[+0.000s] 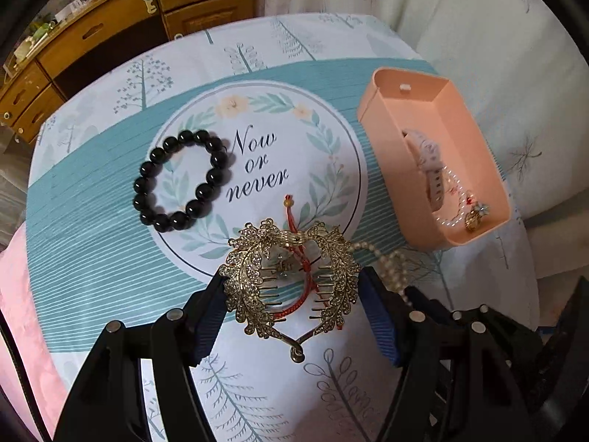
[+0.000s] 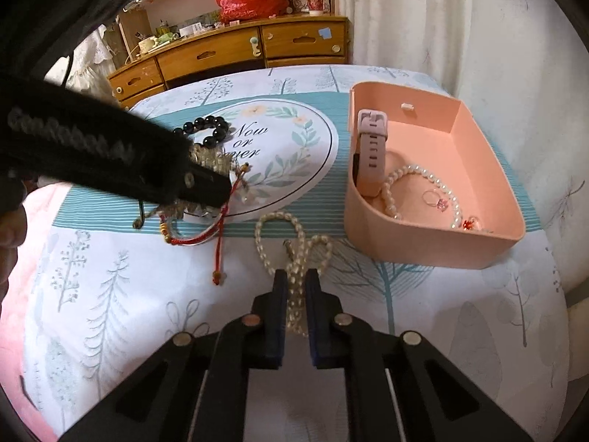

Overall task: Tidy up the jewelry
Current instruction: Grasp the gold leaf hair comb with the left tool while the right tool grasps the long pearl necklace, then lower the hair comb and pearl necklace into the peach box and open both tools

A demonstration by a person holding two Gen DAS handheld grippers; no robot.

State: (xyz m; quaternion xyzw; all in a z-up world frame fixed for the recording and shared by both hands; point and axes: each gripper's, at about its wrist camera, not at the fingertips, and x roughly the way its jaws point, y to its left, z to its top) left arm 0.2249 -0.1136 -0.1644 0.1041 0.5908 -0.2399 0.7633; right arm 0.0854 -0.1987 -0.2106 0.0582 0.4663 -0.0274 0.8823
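While both grippers work at the table's near edge, the peach box sits to the right, partly filled.

With its jaws spread wide, the left gripper [image 1: 294,287] brackets a gold leaf-shaped hair clip [image 1: 291,276] lying over a red cord bracelet [image 1: 298,294], its pads just beside the clip's sides, while the right gripper [image 2: 296,280] is clenched on a looped pearl necklace [image 2: 291,246] resting on the tablecloth [image 2: 441,313]. Farther out, a black bead bracelet [image 1: 182,180] lies on the round "Now or never" print. Beyond, the open peach box [image 2: 423,246] holds a pale pink watch [image 2: 371,143] leaning against its left wall, a pearl bracelet [image 2: 390,184], a ring with a pink stone [image 2: 438,200] and a small red charm [image 2: 469,224].
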